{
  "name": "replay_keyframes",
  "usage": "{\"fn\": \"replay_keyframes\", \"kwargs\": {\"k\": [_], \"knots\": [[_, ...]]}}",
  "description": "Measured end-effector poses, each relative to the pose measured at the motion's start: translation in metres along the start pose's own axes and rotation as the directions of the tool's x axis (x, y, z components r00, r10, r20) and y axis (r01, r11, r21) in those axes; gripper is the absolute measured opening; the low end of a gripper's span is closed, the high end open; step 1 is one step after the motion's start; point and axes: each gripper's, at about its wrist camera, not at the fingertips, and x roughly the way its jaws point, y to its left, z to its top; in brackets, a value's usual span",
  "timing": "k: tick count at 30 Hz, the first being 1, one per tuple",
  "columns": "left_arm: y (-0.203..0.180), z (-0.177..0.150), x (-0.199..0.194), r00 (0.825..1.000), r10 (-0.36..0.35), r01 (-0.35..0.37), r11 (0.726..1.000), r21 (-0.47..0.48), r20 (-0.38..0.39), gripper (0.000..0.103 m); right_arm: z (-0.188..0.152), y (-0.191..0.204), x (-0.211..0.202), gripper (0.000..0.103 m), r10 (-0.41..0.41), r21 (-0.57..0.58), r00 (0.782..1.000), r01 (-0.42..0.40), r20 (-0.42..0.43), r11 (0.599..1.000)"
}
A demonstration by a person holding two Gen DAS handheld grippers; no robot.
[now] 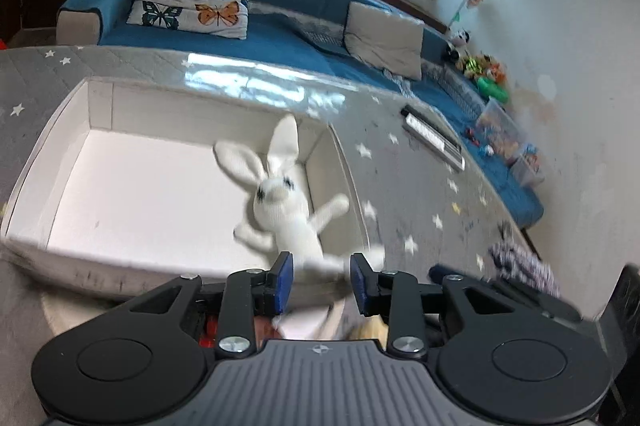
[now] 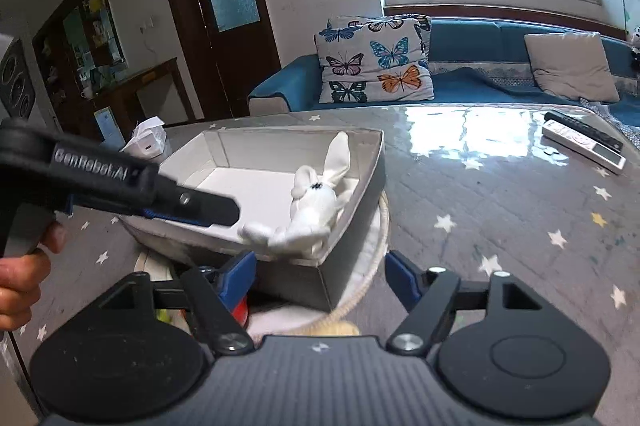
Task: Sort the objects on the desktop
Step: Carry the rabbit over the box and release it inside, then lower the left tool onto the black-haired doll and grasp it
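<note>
A white plush rabbit [image 1: 286,210] lies in the right end of an open white box [image 1: 120,186], its legs draped over the near rim. It also shows in the right wrist view [image 2: 316,210], in the box [image 2: 248,182]. My left gripper [image 1: 322,280] is open, its blue pads on either side of the rabbit's legs without pinching them. It also shows from the side in the right wrist view [image 2: 216,212], over the box's near rim. My right gripper [image 2: 320,276] is open and empty, just in front of the box's near corner.
The box stands on a grey star-patterned table cover [image 2: 500,210]. Two remote controls [image 2: 584,142] lie at the far right of the table. A round basket rim [image 2: 376,266] shows under the box. A white charger [image 2: 146,142] sits left of the box. A blue sofa [image 2: 480,74] is behind.
</note>
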Motion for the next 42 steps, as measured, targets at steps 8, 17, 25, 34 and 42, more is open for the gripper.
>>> {"fn": "replay_keyframes", "kwargs": {"k": [8,17,25,34,42], "knots": [[-0.003,-0.047,-0.017,0.999,-0.017,0.019,0.999,0.034,-0.051,0.034,-0.025,0.012,-0.034,0.085,0.02,-0.054,1.0,-0.02,0.003,0.998],[-0.001,-0.078,-0.023,0.994,-0.052,0.056,0.998,0.037,-0.094,0.034,-0.054,0.036,-0.05,0.095,0.086,-0.133,0.995,-0.093,-0.058,0.987],[-0.002,-0.083,-0.012,0.988,-0.09,0.093,0.996,0.013,-0.129,0.034,-0.071,0.053,-0.032,0.095,0.094,-0.138,0.988,-0.111,-0.122,0.984],[0.001,-0.083,-0.004,0.985,-0.115,0.116,0.993,0.004,-0.131,0.038,-0.08,0.055,-0.014,0.095,0.048,-0.131,0.986,-0.069,-0.161,0.989],[0.005,-0.081,-0.005,0.973,-0.156,0.164,0.986,0.038,-0.168,0.038,-0.081,0.052,-0.008,0.089,0.055,-0.132,0.982,-0.08,-0.183,0.988]]}}
